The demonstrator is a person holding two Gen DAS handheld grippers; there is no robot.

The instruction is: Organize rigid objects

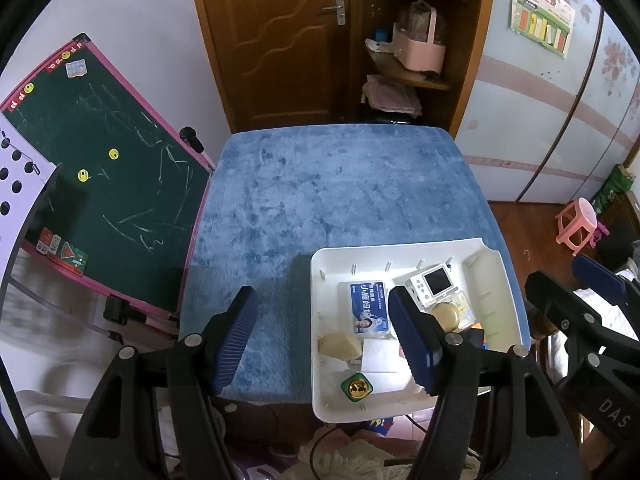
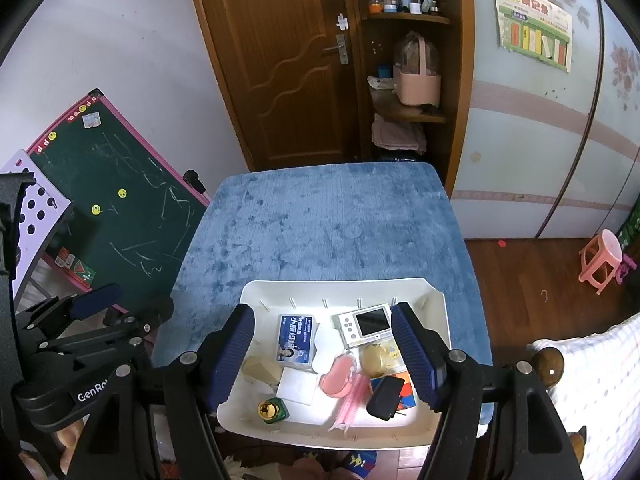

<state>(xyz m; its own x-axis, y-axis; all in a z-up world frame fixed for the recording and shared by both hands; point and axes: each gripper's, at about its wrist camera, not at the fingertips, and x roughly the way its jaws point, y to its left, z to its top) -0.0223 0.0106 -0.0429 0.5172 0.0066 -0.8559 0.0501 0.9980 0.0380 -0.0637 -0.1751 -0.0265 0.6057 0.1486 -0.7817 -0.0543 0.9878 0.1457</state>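
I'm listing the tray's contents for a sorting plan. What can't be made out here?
- Left wrist view: the left tongs' right finger covers part of the tray.
- Right wrist view: the cube is mostly under the black case.
- Blue box: print too small.

Left hand-held gripper [image 1: 326,334] hangs over near edge of blue tabletop [image 1: 340,192], jaws apart, nothing between them. White tray [image 1: 510,300] sits at tabletop's near right corner. In tray: blue box [image 1: 369,307], white device [image 1: 434,283] with dark screen, tan wedge [image 1: 340,346], white block [image 1: 380,356], green-gold bottle [image 1: 357,388], round tan disc [image 1: 446,315]. Right pad overlaps tray contents. Chalkboard [image 1: 108,168] leans at left.
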